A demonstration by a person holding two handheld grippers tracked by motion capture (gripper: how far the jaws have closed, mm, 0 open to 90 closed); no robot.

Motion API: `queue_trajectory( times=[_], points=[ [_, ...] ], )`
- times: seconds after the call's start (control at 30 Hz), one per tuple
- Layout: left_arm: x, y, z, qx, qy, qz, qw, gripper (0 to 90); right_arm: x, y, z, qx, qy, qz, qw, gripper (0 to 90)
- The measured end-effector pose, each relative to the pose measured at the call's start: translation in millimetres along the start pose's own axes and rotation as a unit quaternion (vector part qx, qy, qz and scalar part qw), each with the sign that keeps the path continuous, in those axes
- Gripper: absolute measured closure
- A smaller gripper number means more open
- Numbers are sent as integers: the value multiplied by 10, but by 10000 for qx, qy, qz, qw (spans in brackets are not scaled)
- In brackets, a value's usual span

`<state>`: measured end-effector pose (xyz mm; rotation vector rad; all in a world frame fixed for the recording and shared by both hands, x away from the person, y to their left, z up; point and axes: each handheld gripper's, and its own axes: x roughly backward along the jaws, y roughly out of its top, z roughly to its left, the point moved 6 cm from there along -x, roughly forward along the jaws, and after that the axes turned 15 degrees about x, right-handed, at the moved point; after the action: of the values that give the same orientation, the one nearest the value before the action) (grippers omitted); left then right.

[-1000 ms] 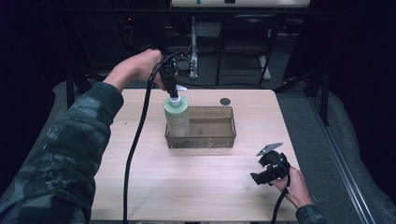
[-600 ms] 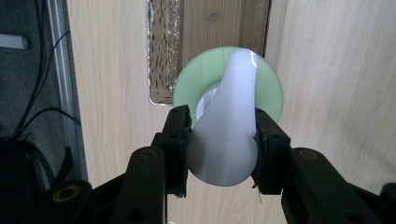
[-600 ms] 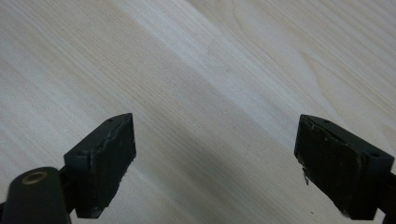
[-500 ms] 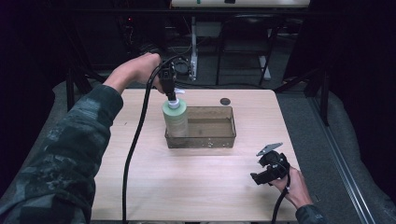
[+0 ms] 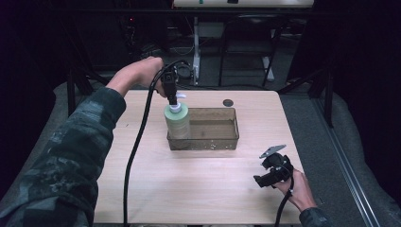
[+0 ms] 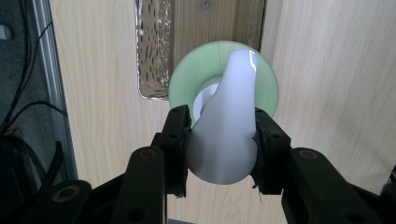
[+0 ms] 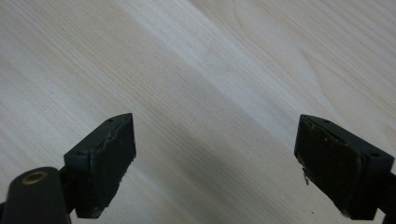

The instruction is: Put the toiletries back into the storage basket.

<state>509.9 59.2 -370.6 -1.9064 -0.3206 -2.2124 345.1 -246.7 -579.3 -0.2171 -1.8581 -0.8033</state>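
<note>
A pale green bottle (image 5: pixel 177 121) with a white pump top (image 5: pixel 176 107) hangs upright at the left end of a clear plastic bin (image 5: pixel 215 142). My left gripper (image 5: pixel 172 98) points straight down and is shut on the white pump top (image 6: pixel 226 126); the green bottle (image 6: pixel 268 86) shows below it, over the bin's left wall (image 6: pixel 152 56). I cannot tell whether the bottle's base touches anything. My right gripper (image 5: pixel 259 179) rests low near the table's front right, open, with bare wood between its pads (image 7: pixel 105 161).
A small dark round thing (image 5: pixel 228 102) lies on the wooden table (image 5: pixel 189 184) behind the bin. The left gripper's black cable (image 5: pixel 137 146) trails across the table's left half. Dark floor and chair legs surround the table.
The left gripper and the bottle have shifted slightly left and lower at the bin's left end. The right gripper has stayed where it was.
</note>
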Motion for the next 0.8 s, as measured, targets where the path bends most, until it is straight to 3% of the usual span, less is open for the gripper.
queue_trajectory(
  times=[0.3, 0.63, 0.8],
  points=[
    [-55, 2, -3, 35, -32, 46, 10000, 625, 2, -2, -1, 2, -2, -8, 10000, 122],
    [-69, 30, 24, 155, -2, -68, 9999, 617, -9, -5, 0, 27, -16, 32, 10000, 122],
    [-83, 29, 28, 231, -23, -176, 9996, 568, -1, -1, 3, 8, -24, 0, 10000, 122]
  ],
)
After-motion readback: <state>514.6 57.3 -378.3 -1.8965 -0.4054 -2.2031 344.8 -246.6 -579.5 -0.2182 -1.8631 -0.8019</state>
